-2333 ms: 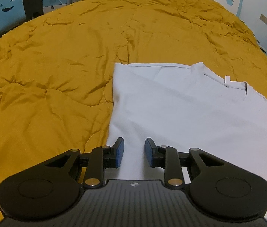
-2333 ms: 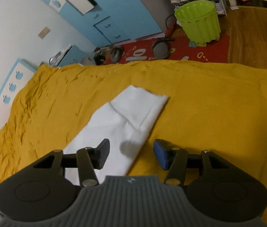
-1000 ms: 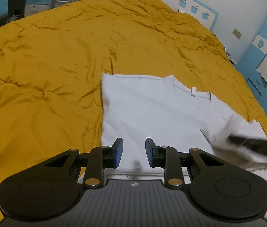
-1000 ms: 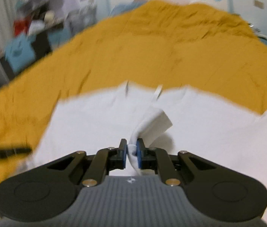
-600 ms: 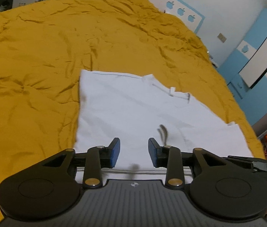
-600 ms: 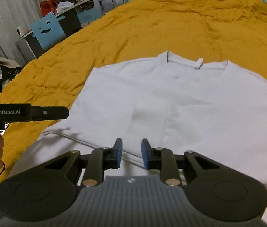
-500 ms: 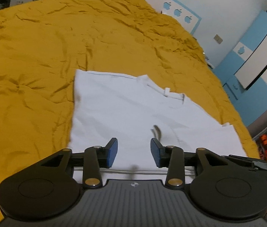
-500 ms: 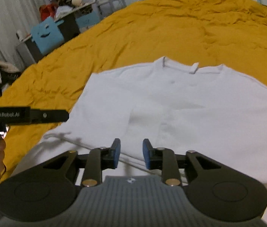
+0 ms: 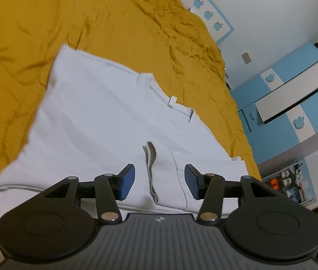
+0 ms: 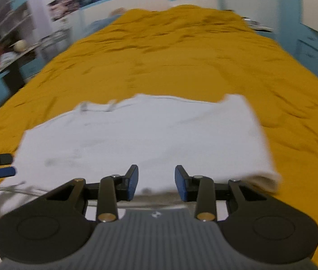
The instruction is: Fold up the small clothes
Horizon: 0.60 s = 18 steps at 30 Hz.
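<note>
Looking at it from the near edge: left tool [image 9: 159,181] and right tool [image 10: 156,183] have both just been opening, now gaping with nothing gripped, hovering over the hem of the white t-shirt [image 9: 105,117]. It lies flat on the yellow bedspread [image 9: 114,22], sleeves tucked in; I'd say the bottom-to-collar folds are left. Nothing blocks them. Blue wardrobe [image 9: 294,103] stands further off.

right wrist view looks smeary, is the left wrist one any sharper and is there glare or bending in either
Right wrist view: motion blur smears the white cotton t-shirt and background shelves. Left wrist view: sharper, collar seams crisp, fisheye bends the blue and white wardrobe. No glare in either; dim, soft light on the mustard yellow quilt.
</note>
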Motion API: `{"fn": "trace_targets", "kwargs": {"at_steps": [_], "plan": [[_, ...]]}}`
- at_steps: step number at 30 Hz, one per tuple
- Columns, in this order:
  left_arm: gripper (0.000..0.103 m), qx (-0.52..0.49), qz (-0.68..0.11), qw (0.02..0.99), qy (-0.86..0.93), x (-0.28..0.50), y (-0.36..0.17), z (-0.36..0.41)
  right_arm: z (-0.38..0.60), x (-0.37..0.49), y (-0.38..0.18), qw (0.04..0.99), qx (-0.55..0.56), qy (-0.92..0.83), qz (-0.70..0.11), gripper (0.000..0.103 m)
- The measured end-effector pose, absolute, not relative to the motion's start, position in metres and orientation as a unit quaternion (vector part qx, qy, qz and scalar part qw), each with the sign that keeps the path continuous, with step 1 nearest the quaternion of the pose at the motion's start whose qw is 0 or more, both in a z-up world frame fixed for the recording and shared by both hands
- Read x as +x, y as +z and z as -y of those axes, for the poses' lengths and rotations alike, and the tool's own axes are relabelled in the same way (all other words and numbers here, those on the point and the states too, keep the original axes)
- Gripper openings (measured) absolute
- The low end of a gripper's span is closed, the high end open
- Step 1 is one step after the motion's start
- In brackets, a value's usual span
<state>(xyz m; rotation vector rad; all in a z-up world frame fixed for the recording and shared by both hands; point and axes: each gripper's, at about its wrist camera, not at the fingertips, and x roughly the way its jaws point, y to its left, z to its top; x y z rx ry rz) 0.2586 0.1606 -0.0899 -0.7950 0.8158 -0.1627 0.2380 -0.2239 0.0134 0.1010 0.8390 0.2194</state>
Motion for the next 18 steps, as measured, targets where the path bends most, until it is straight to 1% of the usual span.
{"fn": "trace_targets", "kwargs": {"at_steps": [5,7,8,9,10,11,12,13,16,18], "plan": [[0.059,-0.386,-0.402,0.826,-0.083,0.285,-0.106,-0.145,0.262,0.229,0.010,0.909,0.067,0.071,-0.406,0.032],[0.059,-0.374,-0.416,0.825,-0.081,0.297,-0.113,-0.134,0.268,0.226,0.007,0.909,0.070,0.068,-0.406,0.032],[0.058,-0.368,-0.419,0.827,-0.075,0.302,-0.116,-0.129,0.271,0.224,0.006,0.908,0.073,0.069,-0.406,0.032],[0.056,-0.364,-0.418,0.829,-0.072,0.305,-0.119,-0.124,0.271,0.223,0.005,0.908,0.076,0.073,-0.405,0.032],[0.049,-0.359,-0.418,0.831,-0.072,0.308,-0.121,-0.120,0.272,0.220,0.005,0.908,0.077,0.076,-0.405,0.032],[0.037,-0.352,-0.419,0.834,-0.071,0.311,-0.122,-0.116,0.271,0.217,0.005,0.908,0.076,0.080,-0.405,0.032],[0.015,-0.341,-0.418,0.839,-0.072,0.312,-0.120,-0.112,0.271,0.214,0.005,0.908,0.075,0.086,-0.403,0.032],[0.009,-0.335,-0.415,0.842,-0.080,0.312,-0.117,-0.108,0.268,0.211,0.004,0.908,0.073,0.092,-0.402,0.032],[0.007,-0.330,-0.385,0.856,-0.101,0.308,-0.095,-0.101,0.264,0.205,0.003,0.908,0.056,0.099,-0.404,0.032],[0.006,-0.325,-0.361,0.866,-0.120,0.308,-0.069,-0.096,0.262,0.204,0.000,0.908,0.052,0.095,-0.404,0.028]]}}
